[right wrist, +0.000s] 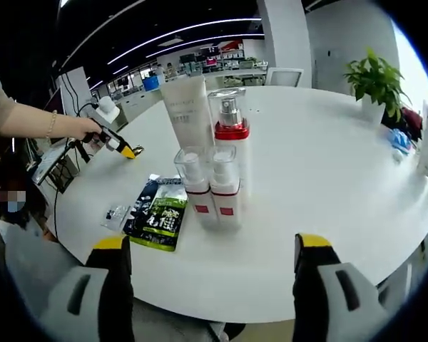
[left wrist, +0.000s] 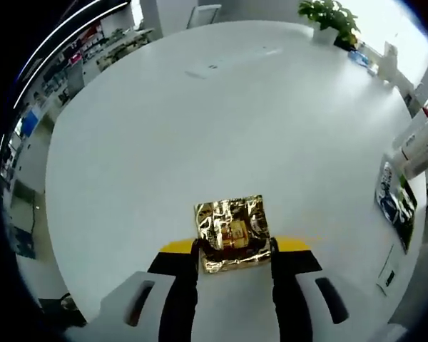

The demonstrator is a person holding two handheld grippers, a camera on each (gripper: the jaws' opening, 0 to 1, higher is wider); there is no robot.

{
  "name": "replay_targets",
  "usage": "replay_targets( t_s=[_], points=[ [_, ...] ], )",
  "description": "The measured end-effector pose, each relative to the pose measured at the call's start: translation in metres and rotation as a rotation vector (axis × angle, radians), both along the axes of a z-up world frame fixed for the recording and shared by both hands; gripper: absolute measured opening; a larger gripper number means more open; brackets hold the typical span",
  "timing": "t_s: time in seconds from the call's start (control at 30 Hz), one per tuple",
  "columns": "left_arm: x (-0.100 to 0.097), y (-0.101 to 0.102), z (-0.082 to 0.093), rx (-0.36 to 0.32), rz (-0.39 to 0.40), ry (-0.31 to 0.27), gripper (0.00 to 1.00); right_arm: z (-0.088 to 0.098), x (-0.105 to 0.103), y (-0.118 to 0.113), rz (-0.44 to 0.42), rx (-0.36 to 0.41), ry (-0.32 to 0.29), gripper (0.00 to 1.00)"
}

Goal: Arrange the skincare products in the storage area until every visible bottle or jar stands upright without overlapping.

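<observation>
The left hand-held gripper [left wrist: 234,251] pinches a gold foil packet [left wrist: 232,233] over the round white desk [left wrist: 221,128]; the right hand-held gripper [right wrist: 214,260] is spread before upright bottles [right wrist: 214,160] in an office.

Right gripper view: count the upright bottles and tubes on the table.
4. Tall white tube at the back, red-collared pump bottle beside it, and two small clear-capped bottles in front, one left, one right. Others may hide behind them.

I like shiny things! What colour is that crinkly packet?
Gold packet, best in left gripper view.
</observation>
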State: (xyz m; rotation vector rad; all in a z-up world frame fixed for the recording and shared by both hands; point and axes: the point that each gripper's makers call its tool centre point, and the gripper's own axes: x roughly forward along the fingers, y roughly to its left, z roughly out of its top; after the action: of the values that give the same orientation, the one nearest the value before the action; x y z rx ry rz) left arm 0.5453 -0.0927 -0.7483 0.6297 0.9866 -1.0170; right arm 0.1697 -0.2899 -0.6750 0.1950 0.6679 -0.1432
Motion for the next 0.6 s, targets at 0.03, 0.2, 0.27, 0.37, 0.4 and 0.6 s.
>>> replay_targets(
  t_s=[0.03, 0.2, 0.27, 0.37, 0.4, 0.6],
  points=[
    [0.000, 0.000, 0.000, 0.000, 0.001, 0.000, 0.38, 0.000, 0.000, 0.000, -0.001, -0.001, 0.000, 0.95],
    [-0.004, 0.001, 0.002, 0.005, -0.005, -0.001, 0.38, 0.000, 0.000, -0.001, -0.001, -0.002, 0.000, 0.95],
    [-0.008, 0.001, 0.003, 0.009, -0.026, -0.003, 0.37, 0.001, 0.000, -0.001, -0.002, -0.002, -0.002, 0.95],
    [-0.016, 0.000, 0.010, -0.002, -0.045, -0.006, 0.37, 0.001, 0.000, -0.001, -0.003, -0.001, -0.004, 0.95],
    [-0.018, -0.001, 0.012, -0.008, -0.047, -0.007, 0.37, 0.001, 0.000, -0.001, -0.002, -0.001, -0.005, 0.95],
    [-0.033, -0.005, 0.026, -0.035, -0.069, -0.024, 0.37, 0.003, 0.001, 0.000, 0.006, -0.003, -0.015, 0.96]
  ],
)
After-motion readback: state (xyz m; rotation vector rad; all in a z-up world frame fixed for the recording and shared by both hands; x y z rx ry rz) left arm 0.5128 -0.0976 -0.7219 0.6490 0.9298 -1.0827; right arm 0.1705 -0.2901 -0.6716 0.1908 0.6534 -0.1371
